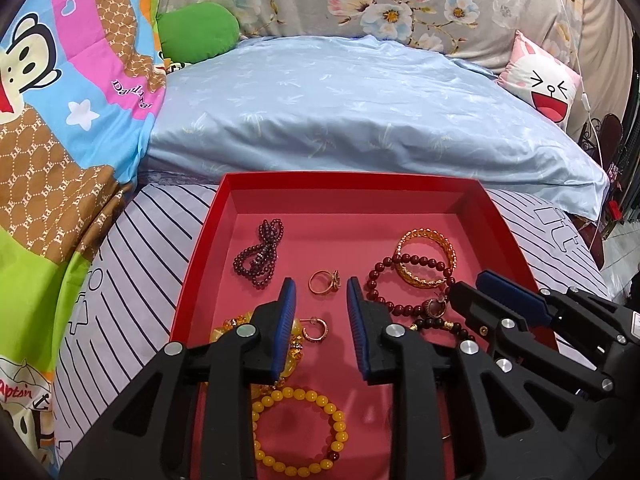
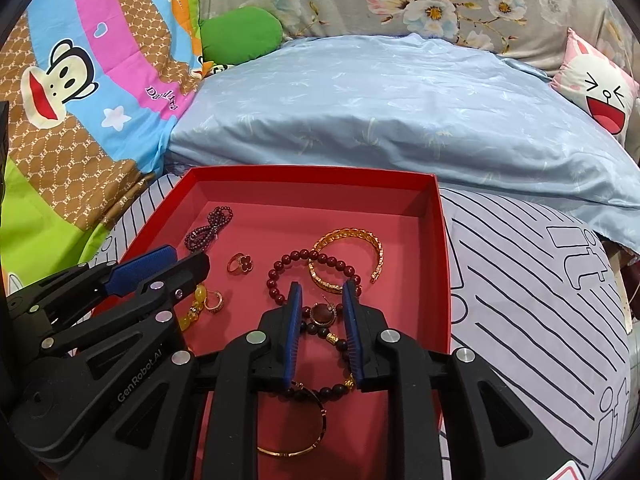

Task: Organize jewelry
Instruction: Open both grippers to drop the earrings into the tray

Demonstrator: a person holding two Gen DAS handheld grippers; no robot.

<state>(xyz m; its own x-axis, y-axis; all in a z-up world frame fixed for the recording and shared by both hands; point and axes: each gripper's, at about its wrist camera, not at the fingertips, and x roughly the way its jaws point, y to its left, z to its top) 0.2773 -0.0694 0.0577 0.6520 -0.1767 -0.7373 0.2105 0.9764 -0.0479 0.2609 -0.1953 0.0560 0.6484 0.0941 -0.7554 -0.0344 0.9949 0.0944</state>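
Note:
A red tray [image 1: 208,220] [image 2: 442,248] on the bed holds jewelry. My left gripper [image 1: 321,290] is open and empty above a gold hoop earring [image 1: 314,330], with a gold ring [image 1: 324,281] just beyond its tips. A yellow bead bracelet [image 1: 298,436] lies under it. My right gripper [image 2: 322,290] is open around a dark round earring [image 2: 322,314] lying on a dark red bead bracelet [image 2: 312,264], not touching it. A gold cuff bangle [image 2: 346,260] and a purple bead string [image 1: 260,254] lie further back. The right gripper also shows in the left wrist view [image 1: 468,284].
A folded light blue quilt [image 1: 360,100] lies behind the tray. A cartoon monkey blanket [image 1: 60,120] is at the left, a green cushion [image 1: 196,32] and a white bunny pillow [image 1: 544,80] at the back. A thin gold bangle [image 2: 304,436] lies near the tray's front.

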